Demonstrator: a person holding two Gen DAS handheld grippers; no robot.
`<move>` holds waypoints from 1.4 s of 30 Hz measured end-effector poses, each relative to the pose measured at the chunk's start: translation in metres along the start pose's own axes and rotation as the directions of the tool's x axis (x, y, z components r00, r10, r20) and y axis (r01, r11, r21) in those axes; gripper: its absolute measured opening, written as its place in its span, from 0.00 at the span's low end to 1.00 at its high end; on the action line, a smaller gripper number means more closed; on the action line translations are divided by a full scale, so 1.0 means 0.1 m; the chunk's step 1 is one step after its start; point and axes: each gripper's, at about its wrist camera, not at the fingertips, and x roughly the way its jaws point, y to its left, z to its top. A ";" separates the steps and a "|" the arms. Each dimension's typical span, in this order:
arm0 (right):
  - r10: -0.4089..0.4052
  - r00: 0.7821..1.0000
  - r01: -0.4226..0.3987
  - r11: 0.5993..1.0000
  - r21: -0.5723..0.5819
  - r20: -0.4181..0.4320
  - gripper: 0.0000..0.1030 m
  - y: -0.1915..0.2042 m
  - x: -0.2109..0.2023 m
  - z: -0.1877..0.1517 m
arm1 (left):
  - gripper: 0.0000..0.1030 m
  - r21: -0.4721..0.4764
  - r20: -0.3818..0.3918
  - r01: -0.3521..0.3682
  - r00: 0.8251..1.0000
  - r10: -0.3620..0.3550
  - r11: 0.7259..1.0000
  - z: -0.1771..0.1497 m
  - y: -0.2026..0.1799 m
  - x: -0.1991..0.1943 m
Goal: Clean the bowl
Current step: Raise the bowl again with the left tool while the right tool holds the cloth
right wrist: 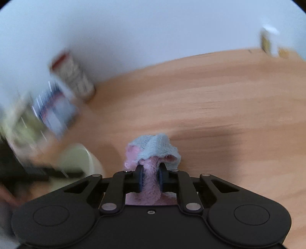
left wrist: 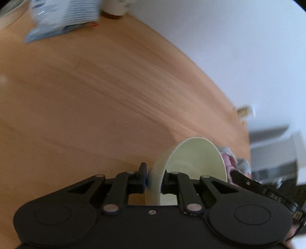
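My left gripper (left wrist: 155, 177) is shut on the rim of a pale green bowl (left wrist: 193, 164), which is held tilted on its side above the wooden table (left wrist: 95, 95). My right gripper (right wrist: 150, 178) is shut on a pink and light blue cloth (right wrist: 153, 151), bunched above the fingers. In the left wrist view the cloth (left wrist: 232, 159) and the right gripper sit just right of the bowl, close to its open side. In the right wrist view the bowl (right wrist: 82, 159) appears blurred at the lower left.
A blue and white packet (left wrist: 63, 17) and a white cup (left wrist: 116, 7) stand at the far table edge. Blurred cans and packets (right wrist: 72, 76) sit by the white wall at left. A small yellow item (left wrist: 243, 111) lies at the table's right edge.
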 end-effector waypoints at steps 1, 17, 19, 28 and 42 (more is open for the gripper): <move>0.029 1.000 -0.030 0.998 0.048 0.009 0.17 -0.03 -0.02 0.02 | 0.11 -0.015 0.012 0.007 1.000 -0.007 1.000 -0.02 -0.02 0.00; 0.285 0.953 -0.289 0.749 0.597 0.103 0.17 -0.37 0.21 -0.02 | 0.14 -0.124 0.144 0.094 0.987 -0.076 0.988 -0.15 -0.29 -0.14; 0.271 0.959 -0.269 0.755 0.598 0.089 0.17 -0.39 0.26 -0.04 | 0.14 -0.120 0.142 0.079 0.988 -0.061 0.990 -0.20 -0.27 -0.14; 0.294 0.951 -0.294 0.774 0.560 0.093 0.17 -0.45 0.23 0.10 | 0.16 -0.142 0.164 0.072 0.985 -0.048 0.987 -0.18 -0.40 -0.04; 0.276 0.957 -0.283 0.821 0.496 0.089 0.17 -0.52 0.11 -0.06 | 0.15 -0.206 0.215 0.084 0.976 -0.039 0.975 -0.16 -0.41 -0.09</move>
